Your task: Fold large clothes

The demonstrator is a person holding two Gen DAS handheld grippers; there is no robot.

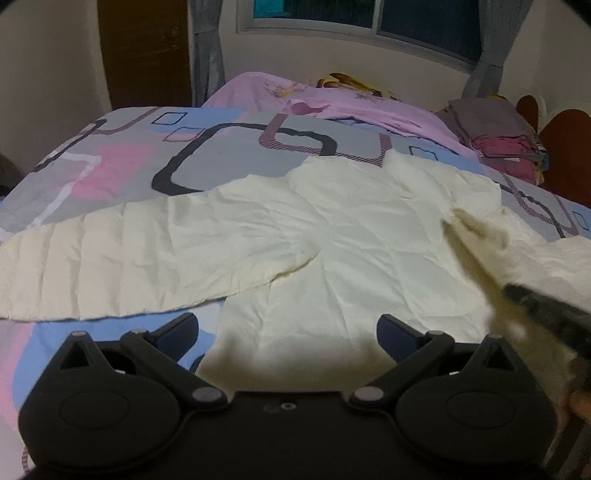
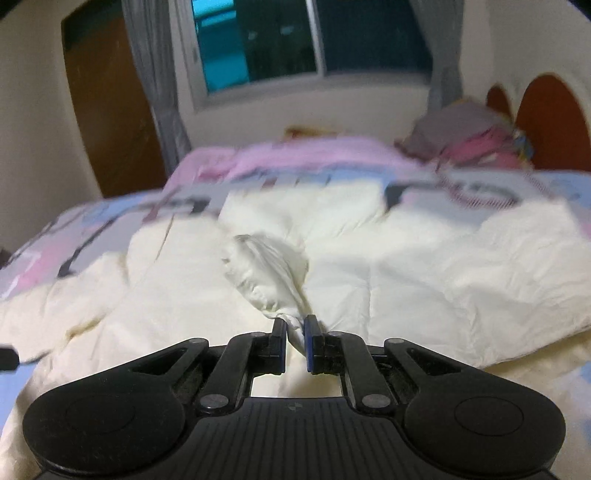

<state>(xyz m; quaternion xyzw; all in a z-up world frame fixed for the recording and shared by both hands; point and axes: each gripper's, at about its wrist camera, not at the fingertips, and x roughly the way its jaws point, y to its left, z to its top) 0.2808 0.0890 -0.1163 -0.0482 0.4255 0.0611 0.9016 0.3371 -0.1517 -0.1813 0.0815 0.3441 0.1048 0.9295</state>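
Observation:
A large cream garment (image 1: 332,236) lies spread across the patterned bedspread (image 1: 122,155), one sleeve reaching out to the left. My left gripper (image 1: 287,325) hovers over its near edge with its jaws wide open and nothing between them. At the right of the left wrist view, a blurred dark gripper (image 1: 546,310) carries a lifted strip of the cloth. In the right wrist view, my right gripper (image 2: 295,325) is shut on a bunched fold of the cream garment (image 2: 269,266), which stands up ahead of the fingers. The rest of the garment (image 2: 443,258) lies rumpled beneath.
A pink sheet (image 1: 332,99) lies crumpled at the far end of the bed. A stack of folded clothes (image 1: 506,140) sits at the far right by the red headboard (image 1: 565,144). Behind are a window (image 1: 351,14), grey curtains and a brown door (image 1: 144,51).

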